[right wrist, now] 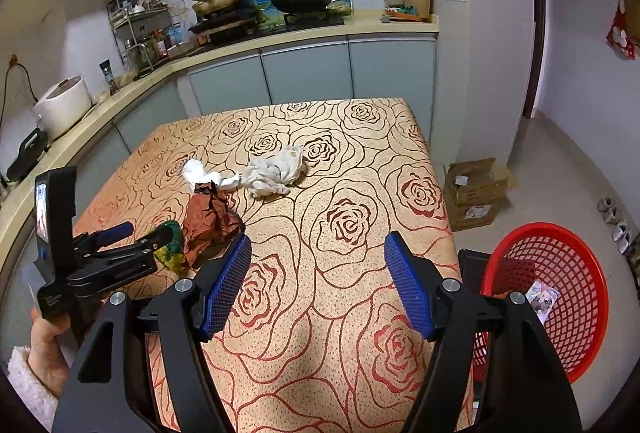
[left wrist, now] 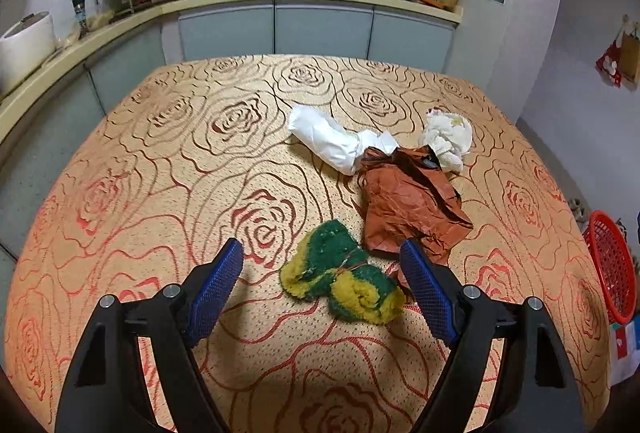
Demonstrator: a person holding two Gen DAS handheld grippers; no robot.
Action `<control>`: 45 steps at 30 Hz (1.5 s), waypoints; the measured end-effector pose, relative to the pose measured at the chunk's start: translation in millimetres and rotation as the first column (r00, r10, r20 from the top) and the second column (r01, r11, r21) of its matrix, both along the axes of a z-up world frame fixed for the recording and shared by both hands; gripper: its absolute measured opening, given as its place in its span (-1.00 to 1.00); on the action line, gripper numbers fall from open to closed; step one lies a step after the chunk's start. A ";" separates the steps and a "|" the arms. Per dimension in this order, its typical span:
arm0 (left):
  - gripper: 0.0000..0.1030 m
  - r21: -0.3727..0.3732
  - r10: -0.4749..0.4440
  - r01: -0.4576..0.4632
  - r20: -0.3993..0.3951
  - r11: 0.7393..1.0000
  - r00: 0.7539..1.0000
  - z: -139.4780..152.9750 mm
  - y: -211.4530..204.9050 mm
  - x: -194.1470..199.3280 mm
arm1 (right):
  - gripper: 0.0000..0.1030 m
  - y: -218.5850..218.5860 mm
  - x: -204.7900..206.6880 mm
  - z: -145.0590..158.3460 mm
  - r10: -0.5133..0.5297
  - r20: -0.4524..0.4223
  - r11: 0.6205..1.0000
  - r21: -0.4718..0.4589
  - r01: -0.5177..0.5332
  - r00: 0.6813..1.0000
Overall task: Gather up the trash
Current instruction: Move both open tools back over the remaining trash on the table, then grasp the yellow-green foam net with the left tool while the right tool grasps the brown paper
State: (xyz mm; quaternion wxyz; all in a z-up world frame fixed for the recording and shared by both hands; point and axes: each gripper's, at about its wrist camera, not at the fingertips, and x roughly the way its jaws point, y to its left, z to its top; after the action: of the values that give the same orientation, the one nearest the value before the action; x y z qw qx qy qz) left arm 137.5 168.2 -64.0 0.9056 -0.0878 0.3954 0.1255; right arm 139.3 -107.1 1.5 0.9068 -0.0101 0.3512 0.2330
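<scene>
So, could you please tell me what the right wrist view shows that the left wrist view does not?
Only the right wrist view shows the left tongs from outside, open by the green and yellow sponge, a cardboard box on the floor, and trash already inside the red basket. Only the left wrist view shows that sponge whole. Both share the brown paper, white paper and crumpled tissue.

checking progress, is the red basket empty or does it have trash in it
Not empty: the red basket on the floor holds at least one small wrapper; the rest is hidden.
</scene>
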 end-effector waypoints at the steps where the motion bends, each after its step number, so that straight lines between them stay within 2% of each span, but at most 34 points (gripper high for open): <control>1: 0.32 0.000 0.000 0.000 -0.009 1.000 1.000 -2.4 0.0 1.6 | 0.30 1.7 0.3 -0.8 0.002 -0.001 1.000 -0.002 -0.002 1.000; 2: 0.19 0.001 0.000 0.000 -0.025 1.000 1.000 -6.1 0.1 3.8 | 0.30 4.5 1.9 -1.8 0.006 -0.003 1.000 -0.006 -0.006 1.000; 4: 0.11 -0.013 -0.003 0.002 -0.047 1.000 0.999 -13.2 1.0 6.5 | 0.30 9.9 4.1 -3.4 0.016 -0.007 1.000 -0.012 -0.016 1.000; 8: 0.04 -0.048 -0.017 0.015 -0.035 0.999 0.999 -18.4 1.7 5.7 | 0.30 27.7 9.5 -7.8 0.051 -0.014 0.998 -0.027 -0.051 0.999; 11: -0.06 -0.034 -0.035 0.034 -0.024 0.999 0.999 -18.6 -0.1 3.6 | 0.30 41.0 15.0 -11.2 0.078 -0.032 0.997 -0.025 -0.079 0.996; 16: -0.12 -0.048 -0.049 0.048 -0.014 0.998 0.999 -18.8 2.6 -0.9 | 0.30 61.8 22.7 -19.2 0.115 -0.073 0.993 -0.008 -0.115 0.991; 19: -0.18 -0.033 -0.058 0.058 -0.009 0.998 0.998 -16.5 -0.4 -1.4 | 0.29 73.0 26.7 -24.7 0.131 -0.095 0.991 0.001 -0.132 0.987; 22: -0.19 -0.017 -0.057 0.057 -0.006 0.998 0.998 -14.7 1.6 -4.1 | 0.29 84.2 31.0 -27.7 0.147 -0.102 0.989 -0.003 -0.148 0.984; 30: -0.19 -0.030 0.050 -0.050 0.022 0.998 0.998 -5.7 46.6 -27.1 | 0.30 118.0 43.8 -44.4 0.195 -0.138 0.980 -0.022 -0.200 0.971; 34: -0.19 -0.034 0.097 -0.096 0.035 0.995 0.995 -0.3 63.4 -36.1 | 0.49 136.6 43.8 -48.2 0.215 -0.124 0.975 -0.036 -0.221 0.969; 37: -0.19 -0.054 0.125 -0.122 0.047 0.991 0.991 3.3 73.6 -40.6 | 0.51 149.7 45.9 -51.5 0.232 -0.120 0.969 -0.052 -0.240 0.965; 45: -0.19 -0.046 0.138 -0.136 0.062 0.990 0.988 6.6 80.0 -49.3 | 0.51 169.4 53.4 -67.8 0.237 -0.129 0.961 -0.112 -0.251 0.963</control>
State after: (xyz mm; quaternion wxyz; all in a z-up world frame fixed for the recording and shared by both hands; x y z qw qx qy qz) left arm 88.2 248.2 -57.4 0.9052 -0.1375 0.3614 0.1762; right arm 192.7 62.3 -66.3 0.8469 -0.0976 0.4128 0.3206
